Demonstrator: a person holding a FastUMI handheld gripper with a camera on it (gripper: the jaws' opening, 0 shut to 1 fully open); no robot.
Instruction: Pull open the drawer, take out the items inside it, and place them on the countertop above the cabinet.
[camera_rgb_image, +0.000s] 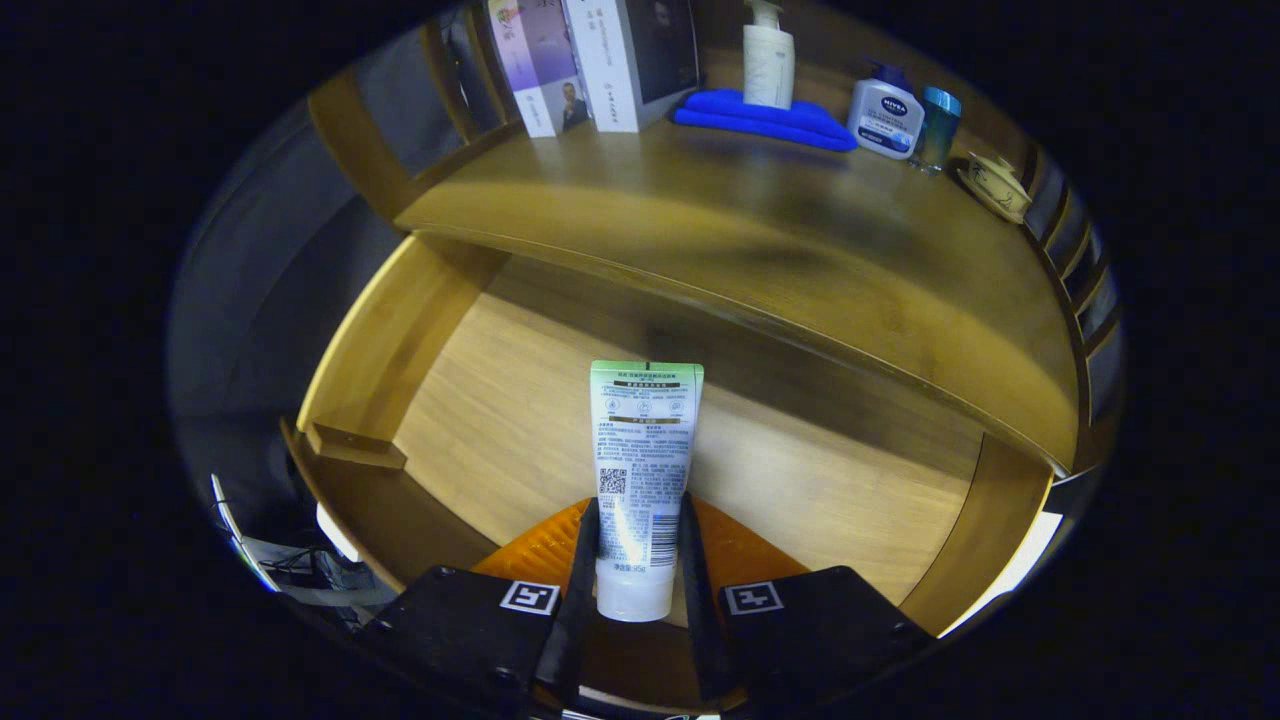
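The claw (640, 560) is gripping a white tube (642, 470) near its cap end, both fingers pressing on its sides, with the crimped green-edged end pointing ahead over the open drawer (500, 400). Taking the drawer as the landmark, the tube is hanging above its pale wooden floor, towards the near side, and the table (760, 260) that has to receive it is sitting directly above and beyond the drawer's back. The step in hand looks like the carry from drawer to table, so the sensible thing is lifting the tube well clear of the table's front lip, which is overhanging the drawer, before moving forward. The grip is looking centred, but the tube is soft, so squeezing harder is probably unwise. Beyond the drawer, at the table's far edge, a blue cloth (765, 115) is carrying a pump bottle (768, 65), with books (600, 65) to one side and a white jar (885, 120), a teal cup (938, 128) and a saucer (990, 185) to the other; the broad bare wood nearer the drawer seems the safest landing place.
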